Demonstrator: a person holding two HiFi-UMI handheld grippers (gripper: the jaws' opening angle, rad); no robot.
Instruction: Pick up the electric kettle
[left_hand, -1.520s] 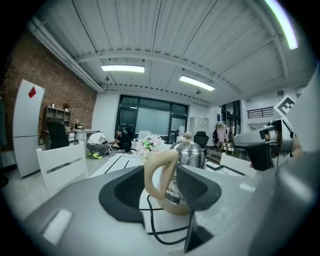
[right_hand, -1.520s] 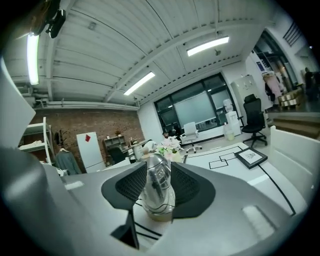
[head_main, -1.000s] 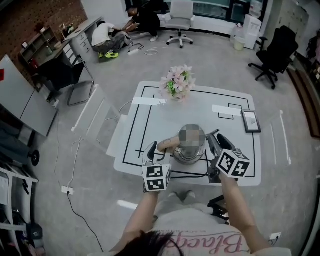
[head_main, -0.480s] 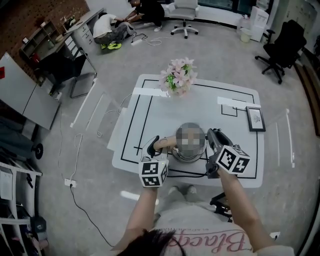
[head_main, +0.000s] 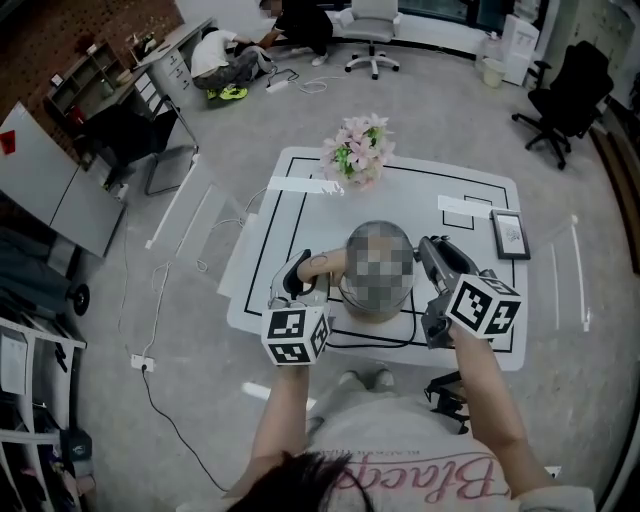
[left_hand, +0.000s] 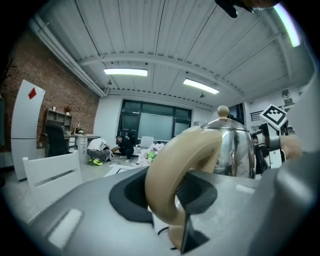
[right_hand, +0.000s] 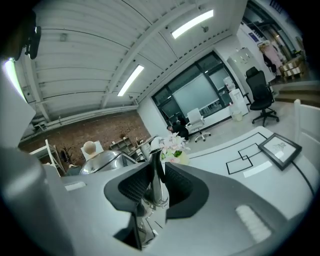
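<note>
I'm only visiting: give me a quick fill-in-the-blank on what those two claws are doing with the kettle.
The left gripper grips the kettle by its beige ____.
The right gripper is shut on its shiny metal ____.
Pink ____ stand on the table beyond it.
Missing: handle; spout; flowers.

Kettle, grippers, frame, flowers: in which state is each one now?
kettle: lid on, held at both sides.
left gripper: shut on the kettle's handle.
right gripper: shut on the kettle's spout.
picture frame: lying flat on the table.
flowers: standing upright on the table.
</note>
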